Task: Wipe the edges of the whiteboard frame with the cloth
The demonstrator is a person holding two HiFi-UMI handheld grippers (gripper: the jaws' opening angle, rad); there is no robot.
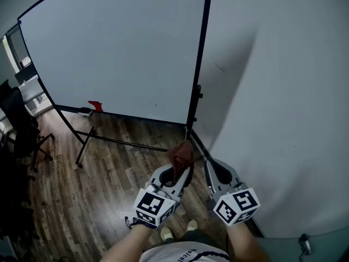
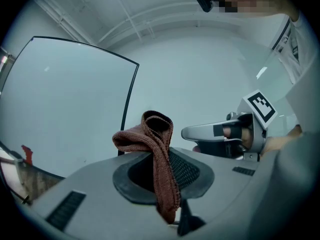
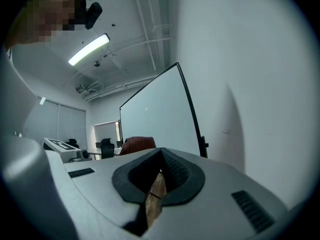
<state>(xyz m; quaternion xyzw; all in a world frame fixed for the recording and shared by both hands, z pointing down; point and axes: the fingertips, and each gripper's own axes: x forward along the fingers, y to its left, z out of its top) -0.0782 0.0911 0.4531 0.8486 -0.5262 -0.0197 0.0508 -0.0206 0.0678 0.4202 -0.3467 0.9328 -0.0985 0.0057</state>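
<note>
Presently: cloth (image 2: 150,134), brown, knitted, folded into a wad. It is pinched at its middle by the left gripper (image 1: 182,171), so a rounded fold stands proud of the jaw tips and a tail hangs below, probably to offer a soft pad for rubbing. Position: low, near the foot of the frame's (image 1: 199,59) right upright. It looks apart from the frame, and wiping seems not yet begun. Frame: thin, dark, bordering a bare whiteboard (image 1: 120,53) on a tube stand (image 1: 84,141). The board leans back, so the right upright and the bottom rail are the edges within nearest reach. Right gripper (image 1: 210,165): jaws pressed together on nothing, carried just right of the cloth and short of the same upright. It is likely held in reserve or ready to steady the board. Red object (image 1: 95,106): on the frame's bottom rail, toward its left end, and may obstruct a pass there. Wall (image 1: 283,91): pale, close to the right of the frame. Floor (image 1: 109,168): wood plank, beneath the frame. Chair (image 1: 22,130): dark, beyond the frame's left side.
</note>
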